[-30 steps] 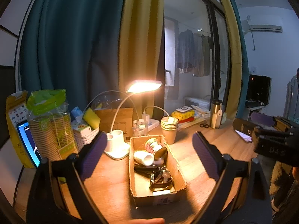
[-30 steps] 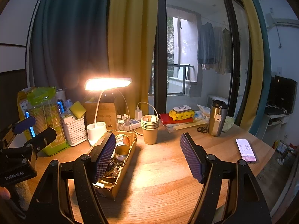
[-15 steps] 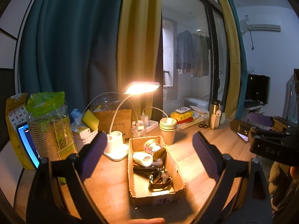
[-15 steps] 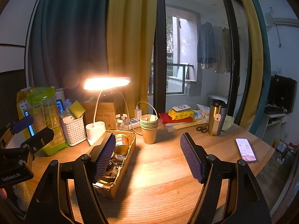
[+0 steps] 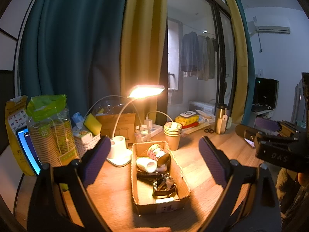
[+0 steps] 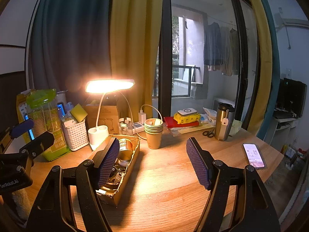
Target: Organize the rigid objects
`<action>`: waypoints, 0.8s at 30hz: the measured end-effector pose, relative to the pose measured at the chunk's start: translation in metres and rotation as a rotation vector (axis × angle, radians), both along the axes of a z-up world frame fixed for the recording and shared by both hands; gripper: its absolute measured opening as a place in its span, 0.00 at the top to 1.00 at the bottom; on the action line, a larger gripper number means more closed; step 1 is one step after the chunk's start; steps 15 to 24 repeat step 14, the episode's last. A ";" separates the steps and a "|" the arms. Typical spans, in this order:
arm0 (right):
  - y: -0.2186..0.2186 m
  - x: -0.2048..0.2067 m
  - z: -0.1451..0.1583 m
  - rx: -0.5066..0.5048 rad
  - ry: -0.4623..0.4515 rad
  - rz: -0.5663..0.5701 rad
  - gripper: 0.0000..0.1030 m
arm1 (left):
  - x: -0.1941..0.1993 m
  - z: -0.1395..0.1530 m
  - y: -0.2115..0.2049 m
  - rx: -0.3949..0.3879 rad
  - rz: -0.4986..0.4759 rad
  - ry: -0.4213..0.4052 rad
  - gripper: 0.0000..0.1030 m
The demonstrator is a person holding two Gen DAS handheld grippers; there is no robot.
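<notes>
Both tongs, left [image 5: 152, 162] & right [image 6: 152, 162], apart, empty, above worktop [image 6: 173, 174]. Cardboard box [image 5: 139, 174] w/ tin [image 5: 159, 153] at 12 o'clock of left tongs. Risk: careless reach could tip paper cups [image 5: 172, 133] at 1 o'clock.

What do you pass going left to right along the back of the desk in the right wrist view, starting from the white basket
white slotted basket → white lamp base → stack of paper cups → red book with yellow pack on top → black scissors → steel travel mug → smartphone
</notes>
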State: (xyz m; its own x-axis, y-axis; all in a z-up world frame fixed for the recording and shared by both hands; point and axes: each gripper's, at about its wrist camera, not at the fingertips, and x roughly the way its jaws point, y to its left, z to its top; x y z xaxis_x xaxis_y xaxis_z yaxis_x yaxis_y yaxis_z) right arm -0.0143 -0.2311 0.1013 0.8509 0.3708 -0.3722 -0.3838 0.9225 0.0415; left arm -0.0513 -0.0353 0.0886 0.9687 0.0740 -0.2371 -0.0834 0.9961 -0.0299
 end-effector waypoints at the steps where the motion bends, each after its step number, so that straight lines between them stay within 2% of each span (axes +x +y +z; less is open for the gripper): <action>1: 0.000 0.000 0.000 0.000 0.001 0.000 0.27 | 0.000 0.000 0.000 0.000 -0.001 0.000 0.09; 24: -0.001 0.004 -0.005 -0.008 0.016 0.010 0.27 | 0.004 -0.001 0.001 -0.005 -0.005 0.016 0.09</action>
